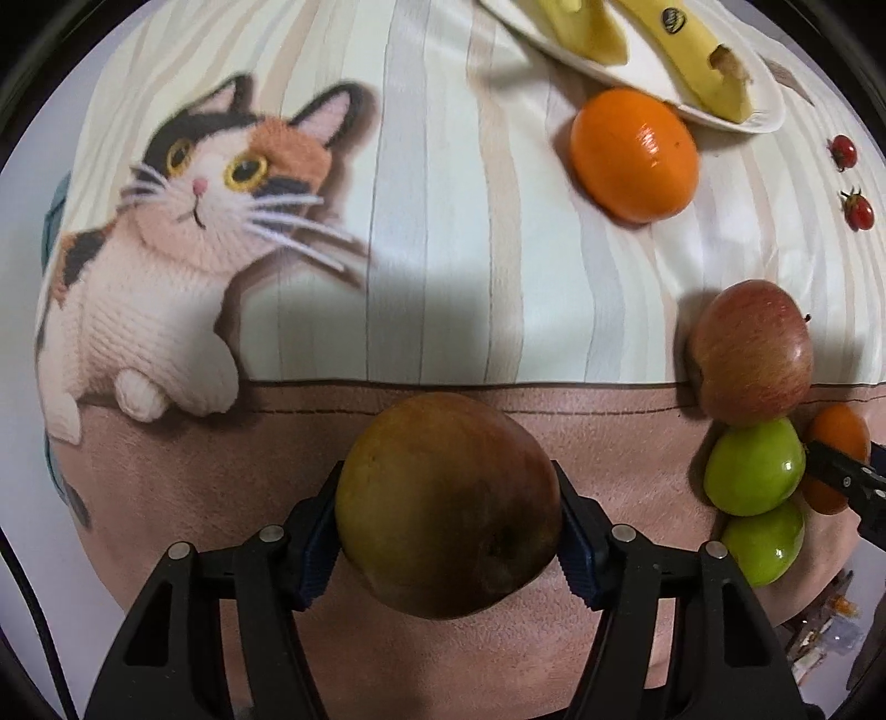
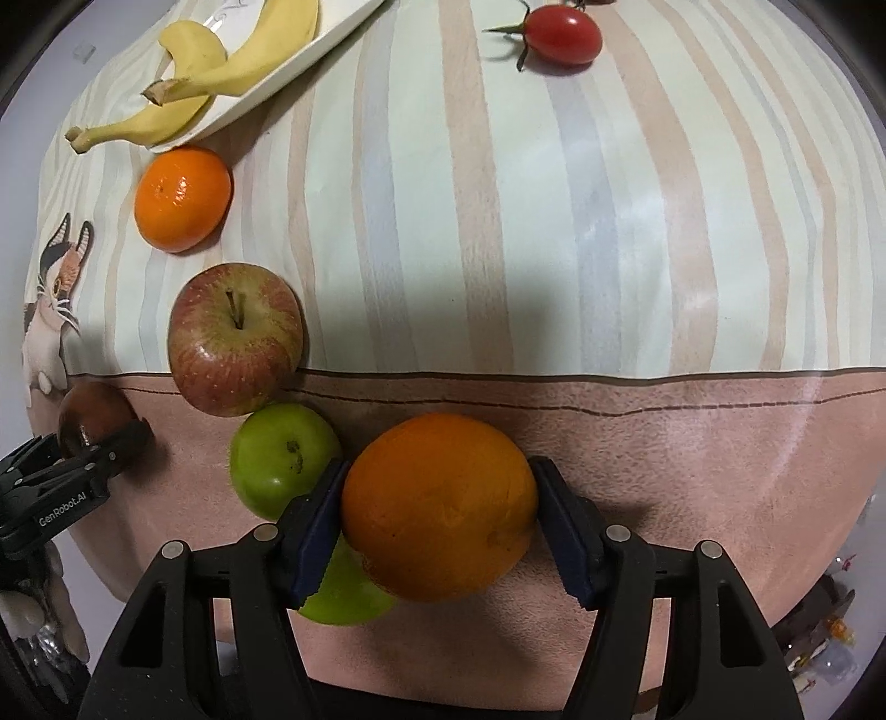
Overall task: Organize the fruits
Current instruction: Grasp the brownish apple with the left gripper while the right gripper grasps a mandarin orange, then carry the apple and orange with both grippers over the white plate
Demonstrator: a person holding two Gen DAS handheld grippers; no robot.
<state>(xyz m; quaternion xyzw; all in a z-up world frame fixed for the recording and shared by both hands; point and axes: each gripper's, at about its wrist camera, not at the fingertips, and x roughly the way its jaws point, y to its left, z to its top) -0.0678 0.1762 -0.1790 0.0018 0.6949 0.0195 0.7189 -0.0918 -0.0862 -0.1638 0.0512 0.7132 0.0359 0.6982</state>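
Note:
My left gripper (image 1: 449, 507) is shut on a brownish-green mango (image 1: 448, 504) over the pink band of the tablecloth. My right gripper (image 2: 437, 509) is shut on a large orange (image 2: 440, 507), also seen in the left wrist view (image 1: 836, 457). A red apple (image 2: 235, 338) and two green apples (image 2: 282, 457) (image 2: 346, 595) sit in a row just left of the orange. A mandarin (image 2: 183, 198) lies farther back. Two bananas (image 2: 221, 66) lie on a white plate (image 2: 326, 39) at the back. A cherry tomato (image 2: 562, 33) lies at the back right.
The striped tablecloth (image 2: 498, 221) has a printed cat (image 1: 183, 249) on the left. Two cherry tomatoes (image 1: 843, 150) (image 1: 858, 211) show at the right in the left wrist view. The table's front edge runs just below both grippers, with clutter (image 2: 825, 631) beyond it.

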